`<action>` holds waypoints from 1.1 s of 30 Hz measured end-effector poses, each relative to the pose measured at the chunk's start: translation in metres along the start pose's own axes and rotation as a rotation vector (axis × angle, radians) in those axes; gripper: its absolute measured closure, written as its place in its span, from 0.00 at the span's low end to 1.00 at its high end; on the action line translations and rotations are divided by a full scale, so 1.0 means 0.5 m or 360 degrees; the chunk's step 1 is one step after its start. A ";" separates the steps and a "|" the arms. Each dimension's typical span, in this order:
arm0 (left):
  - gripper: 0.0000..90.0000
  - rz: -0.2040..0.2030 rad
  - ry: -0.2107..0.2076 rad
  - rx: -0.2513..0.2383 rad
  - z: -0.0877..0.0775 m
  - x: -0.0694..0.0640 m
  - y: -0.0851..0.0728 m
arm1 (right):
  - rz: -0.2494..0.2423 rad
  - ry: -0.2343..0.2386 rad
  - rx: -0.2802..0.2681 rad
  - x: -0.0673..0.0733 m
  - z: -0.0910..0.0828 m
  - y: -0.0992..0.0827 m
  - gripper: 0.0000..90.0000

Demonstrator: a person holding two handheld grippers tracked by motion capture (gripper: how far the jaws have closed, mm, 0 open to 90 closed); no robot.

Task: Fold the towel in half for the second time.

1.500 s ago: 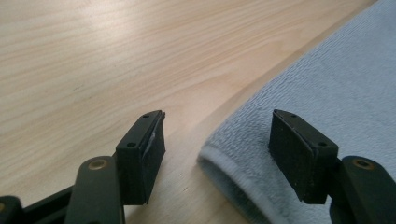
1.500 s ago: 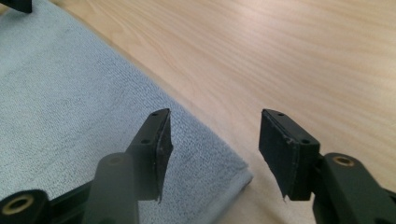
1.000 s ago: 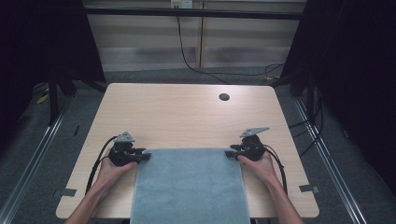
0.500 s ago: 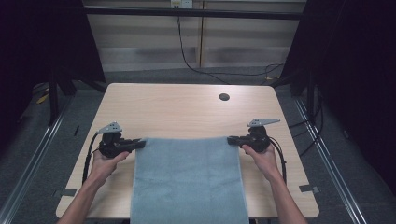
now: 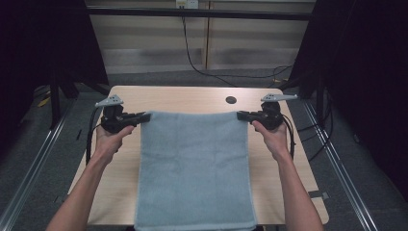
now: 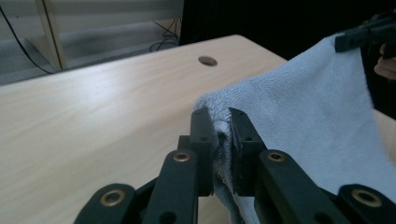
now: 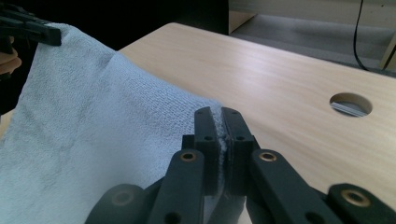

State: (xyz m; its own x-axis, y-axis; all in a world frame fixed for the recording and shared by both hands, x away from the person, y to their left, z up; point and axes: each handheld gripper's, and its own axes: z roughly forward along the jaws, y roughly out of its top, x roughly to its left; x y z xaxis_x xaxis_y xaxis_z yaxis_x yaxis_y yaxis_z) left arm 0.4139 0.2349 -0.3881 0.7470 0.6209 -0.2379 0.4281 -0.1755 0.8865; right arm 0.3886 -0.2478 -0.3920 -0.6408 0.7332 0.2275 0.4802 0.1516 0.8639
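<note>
Towel, pale blue: spread over the table, near edge hanging off the person's side. Left tongs clamp its far left corner; right tongs clamp its far right corner, both corners lifted.

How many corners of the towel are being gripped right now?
2. The left claw is shut on the far-left corner of the light blue towel, and the right claw on its far-right corner. The near corners hang ungripped over the table edge.
</note>
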 end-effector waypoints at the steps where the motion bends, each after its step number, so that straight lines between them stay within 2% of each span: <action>1: 0.91 -0.0003 -0.0002 -0.0011 -0.001 0.003 0.008 | 0.0007 -0.0006 -0.0012 -0.004 0.000 0.006 0.96; 3: 0.91 0.0024 0.0018 0.0007 -0.001 0.005 0.024 | 0.0014 -0.0008 -0.0032 -0.011 -0.003 0.018 0.96; 6: 0.91 0.0059 0.0015 -0.0033 -0.009 -0.002 0.042 | -0.0007 -0.0025 -0.0075 -0.011 -0.011 0.039 0.96; 8: 0.91 0.0113 0.0033 -0.0013 -0.012 -0.010 0.045 | -0.0030 -0.0028 -0.0070 -0.008 -0.017 0.048 0.96; 10: 0.91 0.0117 0.0026 -0.0031 -0.019 -0.013 0.040 | -0.0042 -0.0013 -0.0092 -0.002 -0.024 0.046 0.96; 14: 0.91 0.0101 -0.0008 -0.0043 -0.031 -0.027 0.012 | -0.0063 0.0013 -0.0085 0.011 -0.035 0.025 0.96; 19: 0.91 0.0135 -0.0049 -0.0062 -0.056 -0.064 -0.024 | -0.0124 0.0078 -0.0087 0.050 -0.058 -0.003 0.96; 21: 0.91 0.0127 -0.0061 -0.0064 -0.069 -0.073 -0.037 | -0.0140 0.0094 -0.0092 0.062 -0.069 -0.016 0.96; 23: 0.91 0.0152 -0.0042 -0.0021 -0.078 -0.083 -0.054 | -0.0152 0.0100 -0.0078 0.074 -0.079 -0.031 0.96; 25: 0.91 0.0151 -0.0036 0.0025 -0.084 -0.088 -0.076 | -0.0173 0.0110 -0.0054 0.086 -0.087 -0.048 0.96; 28: 0.91 0.0106 -0.0071 0.0029 -0.095 -0.099 -0.110 | -0.0185 0.0134 -0.0029 0.103 -0.098 -0.081 0.96; 29: 0.91 0.0123 -0.0074 0.0042 -0.097 -0.104 -0.121 | -0.0177 0.0143 -0.0018 0.108 -0.101 -0.094 0.96; 32: 0.91 0.0111 -0.0119 0.0083 -0.104 -0.119 -0.157 | -0.0177 0.0153 0.0045 0.122 -0.104 -0.138 0.95; 33: 0.90 0.0114 -0.0114 0.0096 -0.106 -0.125 -0.168 | -0.0167 0.0158 0.0072 0.126 -0.105 -0.153 0.95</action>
State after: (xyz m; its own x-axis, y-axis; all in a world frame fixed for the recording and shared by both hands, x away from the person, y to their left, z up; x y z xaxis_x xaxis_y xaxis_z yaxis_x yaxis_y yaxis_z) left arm 0.3042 0.2512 -0.4266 0.8101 0.5495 -0.2043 0.4005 -0.2643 0.8773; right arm 0.2799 -0.2479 -0.4198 -0.7437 0.6432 0.1823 0.4328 0.2554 0.8646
